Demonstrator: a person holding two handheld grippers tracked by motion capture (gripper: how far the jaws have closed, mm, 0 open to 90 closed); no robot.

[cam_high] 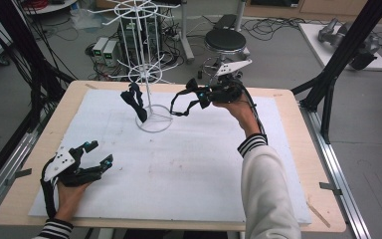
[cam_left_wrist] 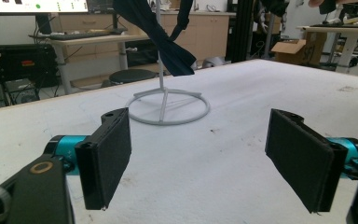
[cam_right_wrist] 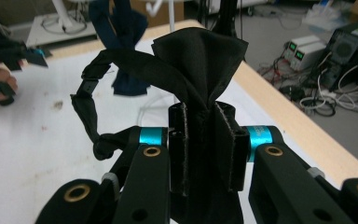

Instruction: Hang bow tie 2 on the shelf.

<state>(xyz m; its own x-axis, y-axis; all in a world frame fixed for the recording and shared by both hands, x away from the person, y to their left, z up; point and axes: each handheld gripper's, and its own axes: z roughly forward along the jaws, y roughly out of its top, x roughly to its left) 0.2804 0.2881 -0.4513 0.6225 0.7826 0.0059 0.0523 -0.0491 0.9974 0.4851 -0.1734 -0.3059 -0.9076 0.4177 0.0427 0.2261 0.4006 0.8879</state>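
Note:
A black cloth piece [cam_high: 194, 89] with a looped strap [cam_high: 179, 105] hangs above the table's far middle, and my right gripper [cam_high: 202, 97] is shut on it. In the right gripper view the jaws [cam_right_wrist: 204, 140] pinch the bunched black fabric [cam_right_wrist: 198, 60], and the strap [cam_right_wrist: 86, 109] curls off to the left. A white wire rack [cam_high: 146, 84] stands just left of it on a ring base [cam_left_wrist: 168, 112]. A dark blue cloth [cam_high: 135, 102] [cam_left_wrist: 161, 39] hangs from the rack. My left gripper [cam_high: 99, 153] [cam_left_wrist: 198, 163] rests open at the near left, with nothing between its pads.
A white mat [cam_high: 179, 164] covers the wooden table [cam_high: 288, 99]. Behind the table stand a black stool [cam_high: 225, 40] and electronics with cables on the floor. Black frame posts [cam_high: 343, 55] rise at the right and left.

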